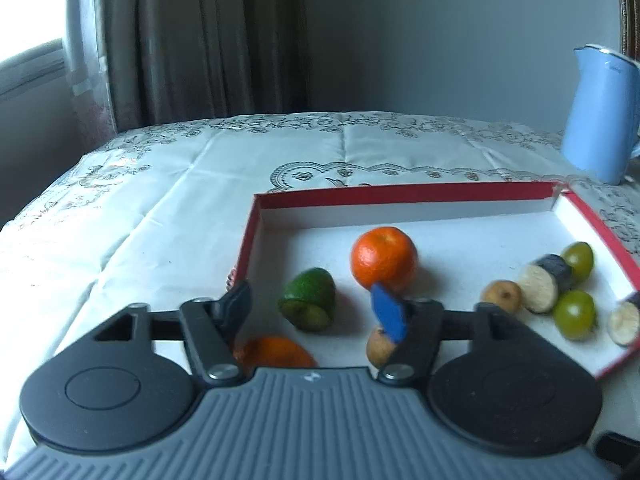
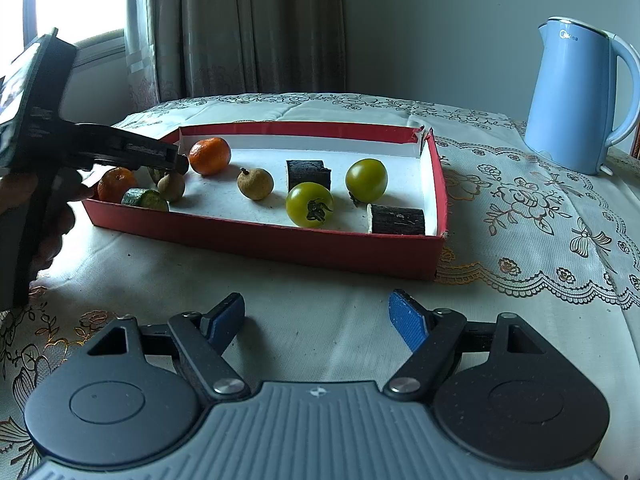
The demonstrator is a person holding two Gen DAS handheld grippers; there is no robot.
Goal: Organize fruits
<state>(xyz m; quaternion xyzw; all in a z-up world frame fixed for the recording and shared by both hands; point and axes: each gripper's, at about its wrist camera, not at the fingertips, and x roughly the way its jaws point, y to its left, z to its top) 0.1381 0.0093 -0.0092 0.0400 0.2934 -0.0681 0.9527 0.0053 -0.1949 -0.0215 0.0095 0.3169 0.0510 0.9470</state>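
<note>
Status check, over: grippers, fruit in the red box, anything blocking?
Left gripper open over the red box, holding nothing. Right gripper open, empty, short of it. Fruit all inside; green piece nearest the left fingers. Nothing blocking.

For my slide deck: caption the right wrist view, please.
Open right claw waits before red tray of fruit; left claw over tangerines.

Two tangerines point(image 2: 209, 156), two green tomatoes point(image 2: 309, 204), perhaps two longans point(image 2: 255, 183).

Right gripper point(image 2: 316, 322) open over tablecloth point(image 2: 320, 312); red tray point(image 2: 260, 236) of fruit ahead; left gripper point(image 2: 176, 162) far-left over tray; kettle point(image 2: 576, 100) far-right.
</note>
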